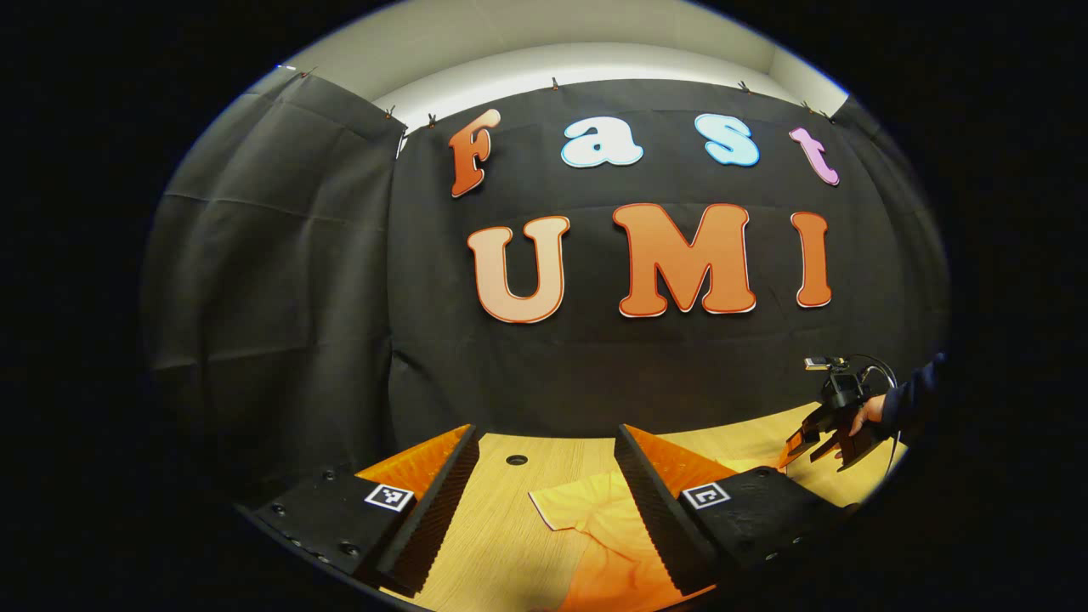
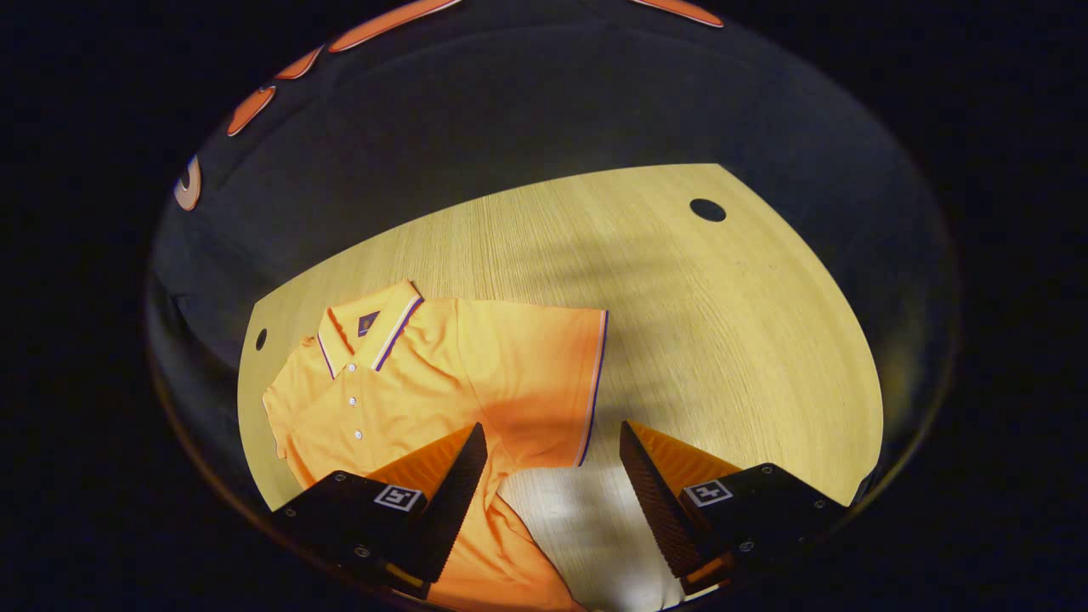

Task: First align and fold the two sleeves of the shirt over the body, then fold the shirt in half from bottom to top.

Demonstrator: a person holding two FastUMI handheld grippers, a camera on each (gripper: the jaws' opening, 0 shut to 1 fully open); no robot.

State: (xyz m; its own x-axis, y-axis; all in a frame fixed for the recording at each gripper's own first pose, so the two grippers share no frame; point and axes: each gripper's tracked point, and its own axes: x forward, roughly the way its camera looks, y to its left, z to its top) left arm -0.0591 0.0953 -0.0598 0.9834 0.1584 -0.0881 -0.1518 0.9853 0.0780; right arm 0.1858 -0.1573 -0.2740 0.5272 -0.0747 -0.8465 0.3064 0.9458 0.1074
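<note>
While the left gripper [image 1: 548, 501] gapes empty, the right gripper [image 2: 552, 493] hangs wide open above the shirt [image 2: 442, 382].

Shirt [image 2: 442, 374] flat on table [image 2: 722, 340], collar toward wall; sleeve [image 2: 544, 382] spread between right tongs [image 2: 552, 476].

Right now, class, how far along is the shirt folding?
Nothing looks folded yet: the shirt lies flat on the table, its sleeve spread outward. In hand: the right gripper hovers open above that sleeve; the left gripper is open too. Left: both sleeve folds, then bottom-to-top.
</note>
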